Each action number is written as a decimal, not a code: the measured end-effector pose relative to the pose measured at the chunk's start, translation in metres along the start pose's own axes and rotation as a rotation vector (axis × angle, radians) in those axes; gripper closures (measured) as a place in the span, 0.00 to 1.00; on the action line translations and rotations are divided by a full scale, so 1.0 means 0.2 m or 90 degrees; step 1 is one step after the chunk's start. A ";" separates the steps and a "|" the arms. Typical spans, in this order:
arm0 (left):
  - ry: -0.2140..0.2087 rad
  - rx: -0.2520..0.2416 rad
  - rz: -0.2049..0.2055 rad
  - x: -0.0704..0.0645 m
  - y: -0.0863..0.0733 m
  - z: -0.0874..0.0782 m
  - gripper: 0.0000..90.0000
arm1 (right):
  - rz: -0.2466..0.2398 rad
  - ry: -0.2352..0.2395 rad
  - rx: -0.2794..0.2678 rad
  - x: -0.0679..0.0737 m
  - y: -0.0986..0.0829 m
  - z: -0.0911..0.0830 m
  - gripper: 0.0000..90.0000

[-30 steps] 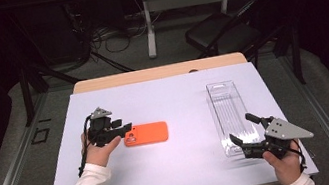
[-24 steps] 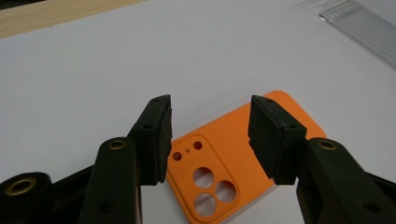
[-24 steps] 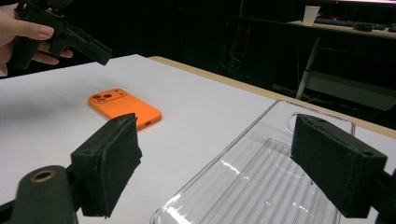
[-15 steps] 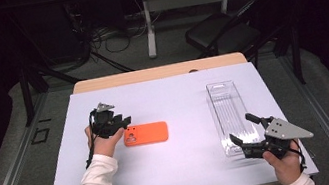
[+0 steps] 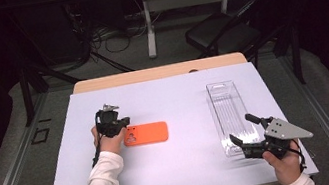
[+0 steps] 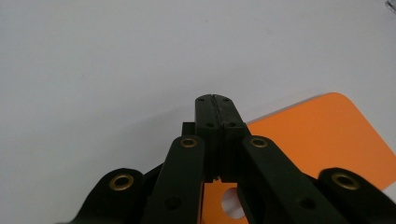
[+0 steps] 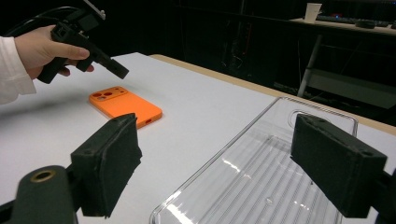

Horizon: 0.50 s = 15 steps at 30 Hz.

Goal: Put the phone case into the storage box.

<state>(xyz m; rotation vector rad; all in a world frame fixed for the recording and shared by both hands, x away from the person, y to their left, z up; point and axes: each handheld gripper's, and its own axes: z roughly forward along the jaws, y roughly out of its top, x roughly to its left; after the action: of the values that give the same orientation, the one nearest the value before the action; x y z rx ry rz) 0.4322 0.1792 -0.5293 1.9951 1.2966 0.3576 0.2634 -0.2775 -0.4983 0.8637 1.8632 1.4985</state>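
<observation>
My left tool (image 5: 118,124) hangs over the orange case's (image 5: 146,133) camera end, jaws pressed together, empty – right tool (image 5: 247,135) gapes wide at the clear tray (image 5: 229,112)

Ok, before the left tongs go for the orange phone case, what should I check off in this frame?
1. Left tongs open enough to take the case: not ok, the jaws are pressed shut.
2. Left tongs lined up with the orange phone case: ok, the tips hang at its camera-hole end.
3. Contact with the case: cannot tell; in the right gripper view the tips appear raised above it.
4. Case lying flat on the white table sheet: ok.
5. Clear plastic tray empty: ok.
6. Right tongs open, at the tray's near end: ok.
</observation>
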 end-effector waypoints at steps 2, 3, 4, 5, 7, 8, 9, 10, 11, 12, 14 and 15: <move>0.004 0.004 -0.007 0.01 -0.01 0.02 1.00 | 0.001 0.001 0.001 0.00 0.00 0.00 0.16; 0.004 0.004 -0.007 0.01 -0.01 0.02 1.00 | 0.002 0.002 0.001 0.00 0.00 0.00 0.16; 0.006 0.003 -0.008 0.01 -0.01 0.03 1.00 | 0.002 0.002 0.001 0.00 0.00 0.00 0.16; 0.003 0.004 -0.009 0.01 -0.02 0.04 1.00 | 0.002 0.003 0.001 0.00 0.00 0.00 0.16; -0.001 0.009 -0.014 0.02 -0.02 0.06 1.00 | 0.002 0.004 0.002 0.00 0.00 0.00 0.16; -0.003 0.012 -0.014 0.02 -0.02 0.07 1.00 | 0.002 0.004 0.003 0.00 0.00 0.00 0.16; 0.004 0.016 -0.009 0.02 -0.02 0.08 1.00 | 0.002 0.004 0.004 0.00 0.00 0.00 0.16; 0.004 0.016 -0.009 0.02 -0.02 0.08 1.00 | 0.002 0.004 0.004 0.00 0.00 0.00 0.16; 0.006 0.018 -0.008 0.02 -0.02 0.09 1.00 | 0.002 0.006 0.005 0.00 0.00 0.00 0.16; 0.002 0.023 -0.008 0.03 -0.03 0.11 1.00 | 0.004 0.006 0.006 0.00 0.00 0.00 0.16; 0.005 0.025 -0.012 0.04 -0.03 0.12 1.00 | 0.003 0.005 0.007 0.00 0.00 0.00 0.16; 0.006 0.028 -0.011 0.04 -0.03 0.13 1.00 | 0.004 0.005 0.007 0.00 0.00 0.00 0.16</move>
<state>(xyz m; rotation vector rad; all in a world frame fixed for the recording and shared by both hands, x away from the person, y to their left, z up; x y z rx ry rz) 0.4463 0.1771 -0.5526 2.0200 1.3373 0.3329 0.2635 -0.2776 -0.4989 0.8703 1.8776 1.4994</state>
